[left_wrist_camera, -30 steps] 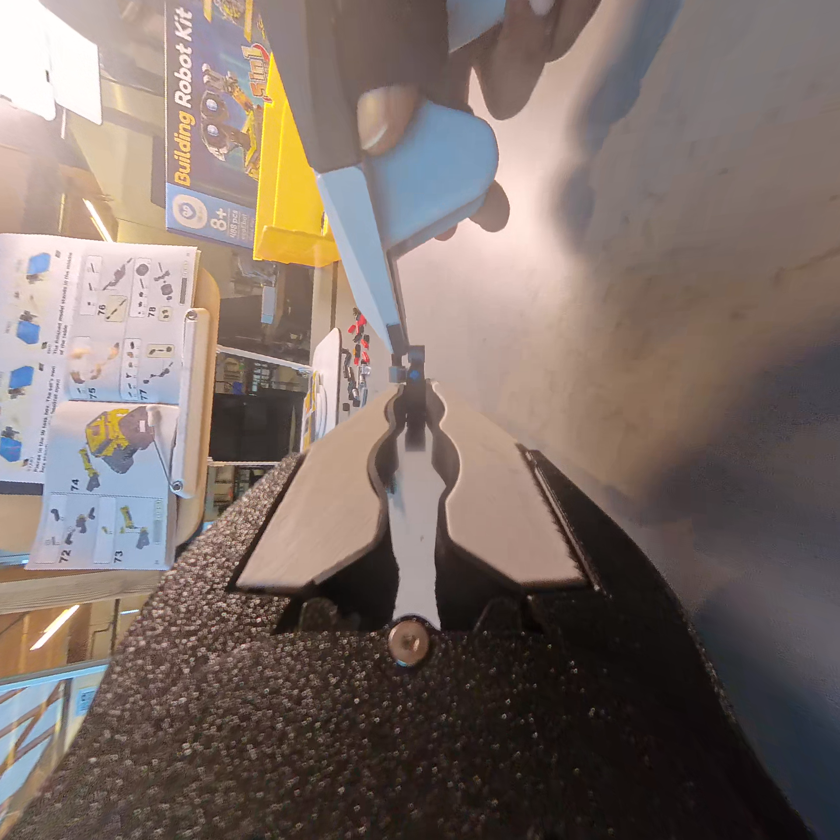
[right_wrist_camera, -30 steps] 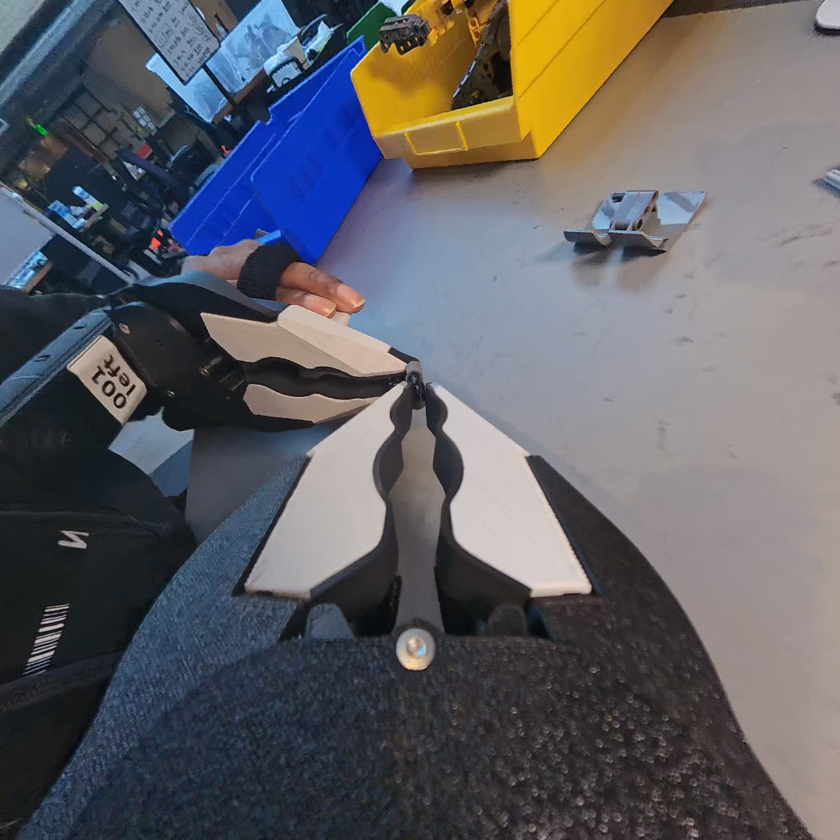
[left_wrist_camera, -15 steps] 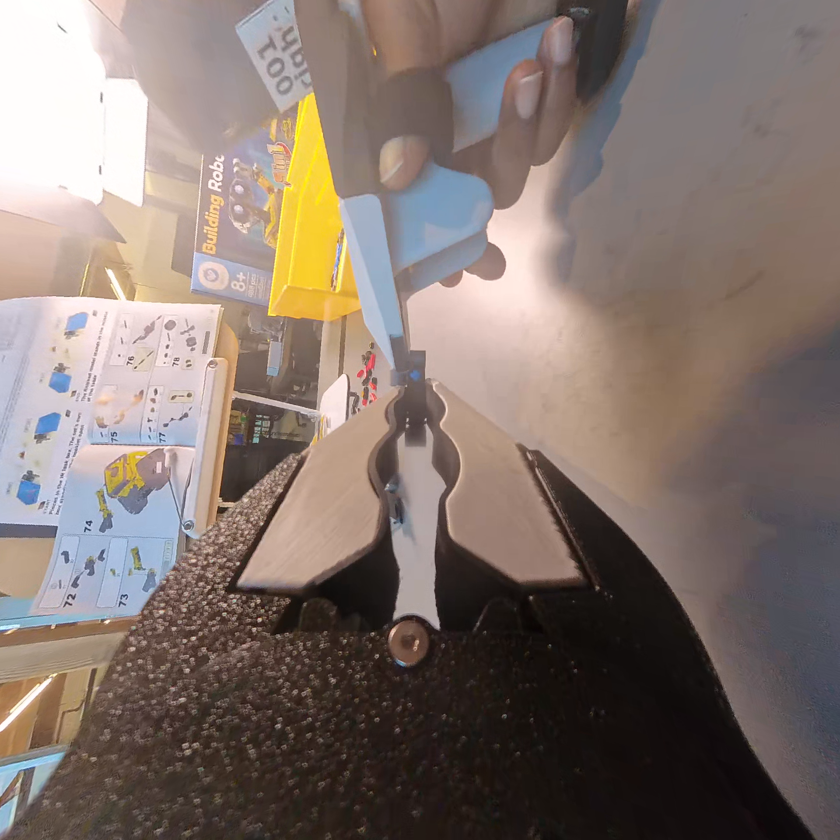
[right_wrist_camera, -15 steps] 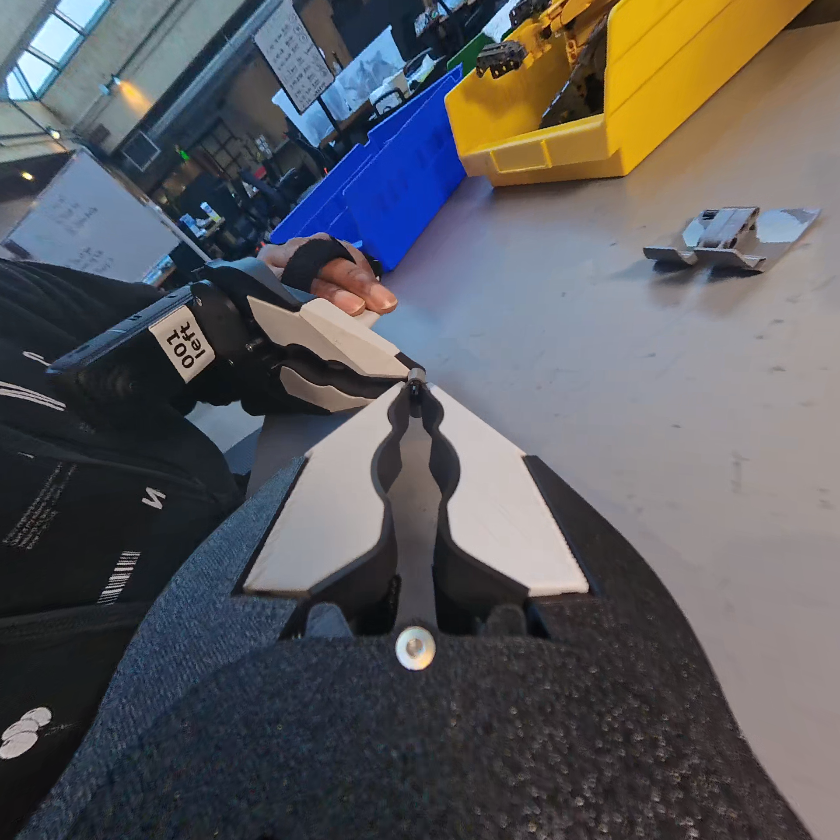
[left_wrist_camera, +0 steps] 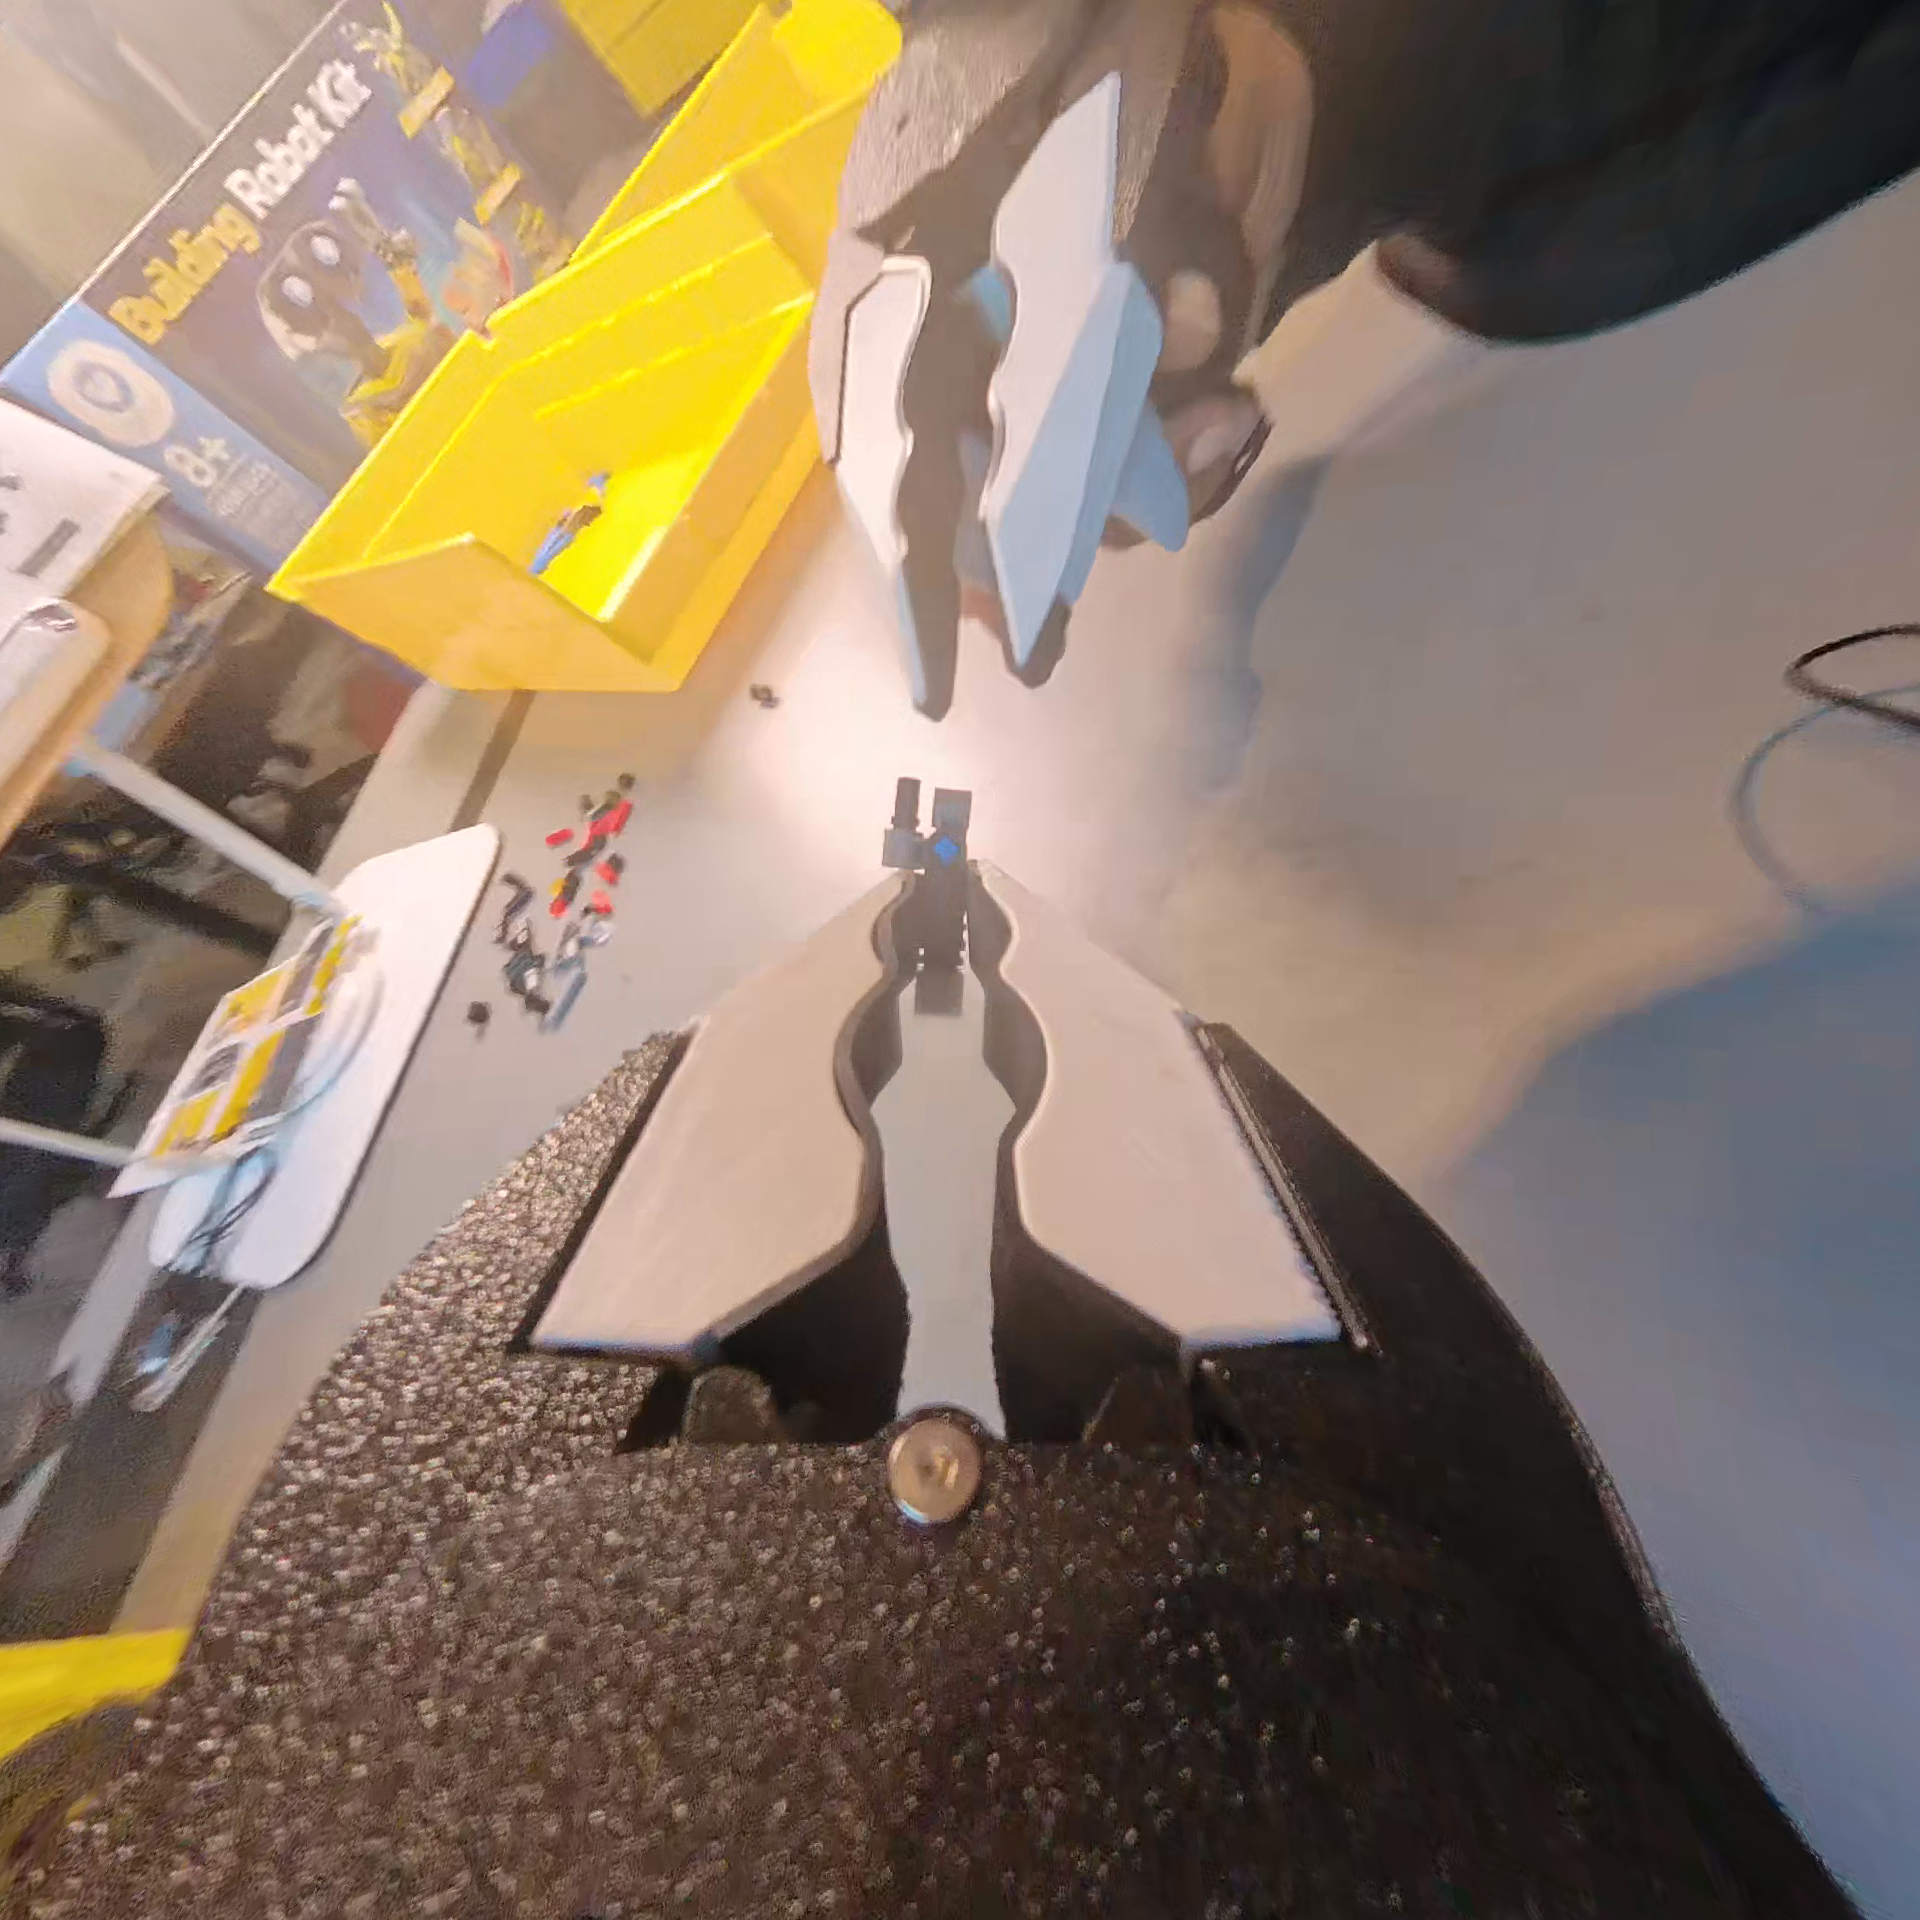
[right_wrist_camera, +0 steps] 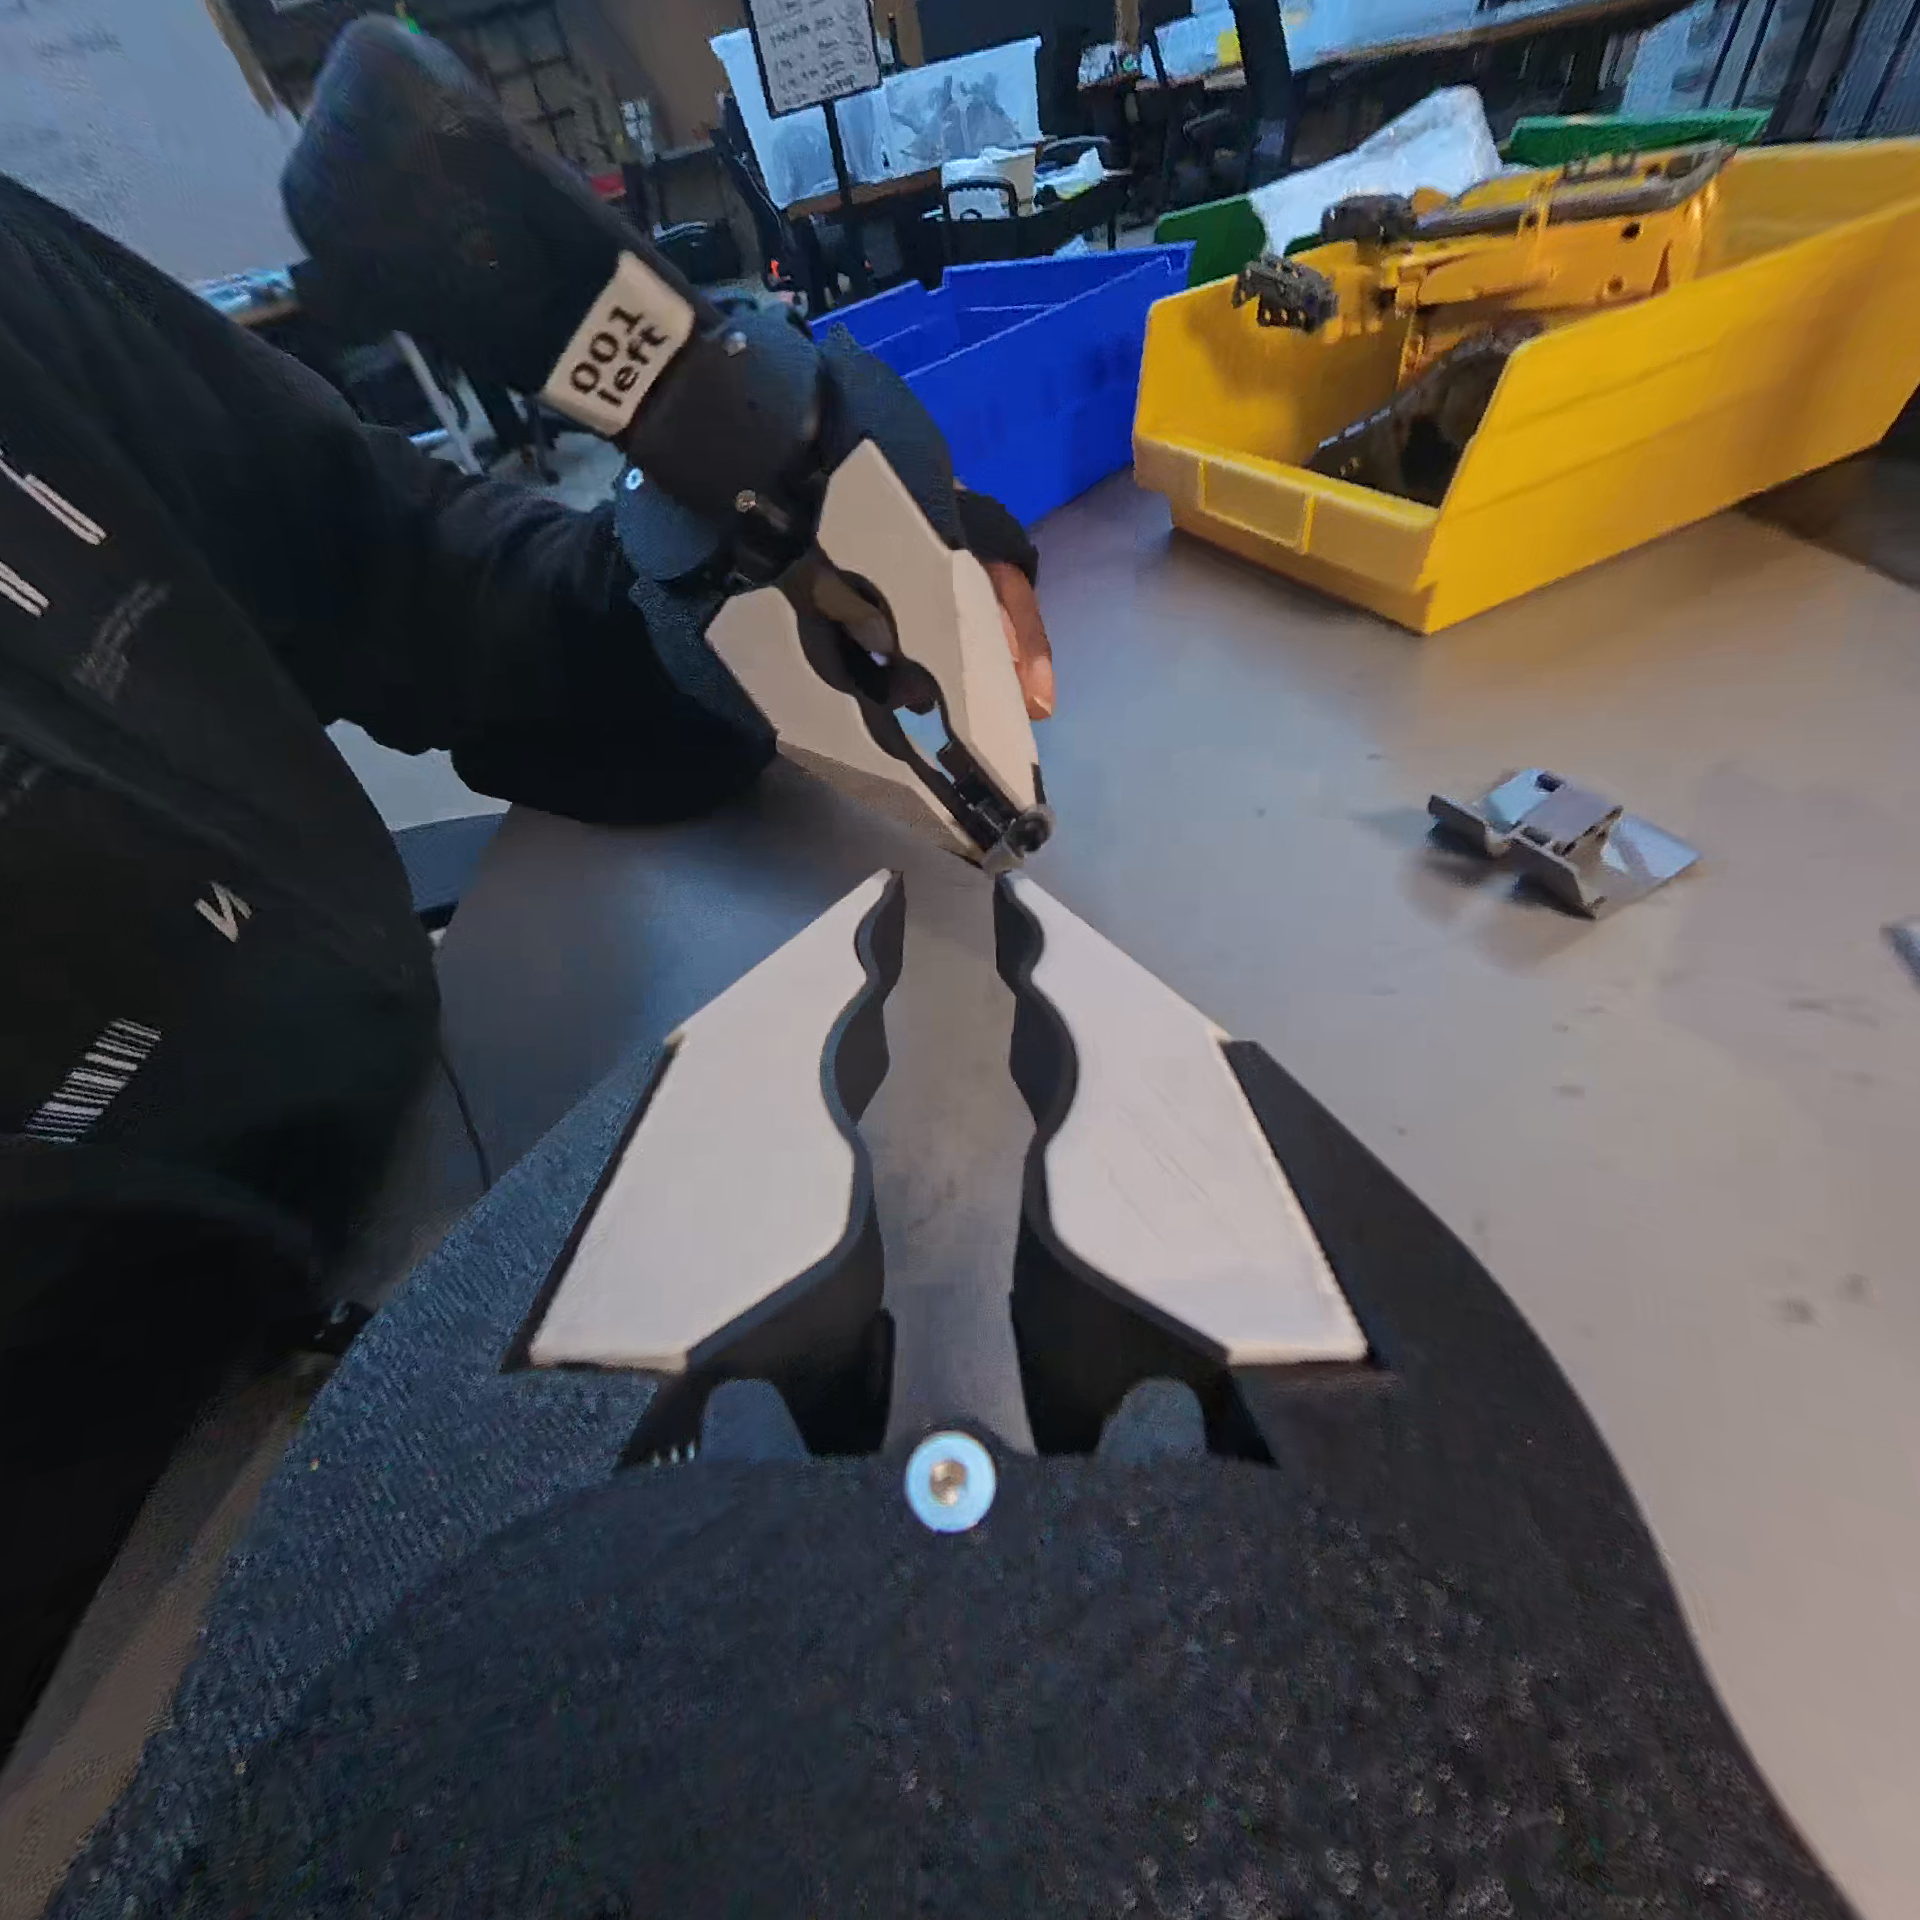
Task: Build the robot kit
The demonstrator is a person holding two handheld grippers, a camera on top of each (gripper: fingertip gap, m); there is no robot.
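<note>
My left gripper (left_wrist_camera: 935,883) is shut on a small black and blue building piece (left_wrist_camera: 925,831), whose end sticks out past the fingertips. In the right wrist view the left gripper (right_wrist_camera: 997,831) points down at the grey table (right_wrist_camera: 1351,1091) with the piece (right_wrist_camera: 1023,829) at its tip. My right gripper (right_wrist_camera: 948,883) is open by a narrow gap and empty, just short of that piece. In the left wrist view the right gripper (left_wrist_camera: 977,686) hangs above and beyond the piece, apart from it. A person's hand holds each gripper.
A yellow bin (left_wrist_camera: 582,436), a blue kit box (left_wrist_camera: 260,260), loose small parts (left_wrist_camera: 571,914) and a white board with a booklet (left_wrist_camera: 312,1039) lie left. A black cable (left_wrist_camera: 1849,727) lies right. A yellow bin (right_wrist_camera: 1455,499), a blue bin (right_wrist_camera: 1039,353) and a grey plastic part (right_wrist_camera: 1558,842) are ahead. The grippers are tip to tip, or close to it.
My right gripper has let go of the piece, opened and drawn back from it. My left gripper has kept the piece and turned, so its view has swung over the table.
</note>
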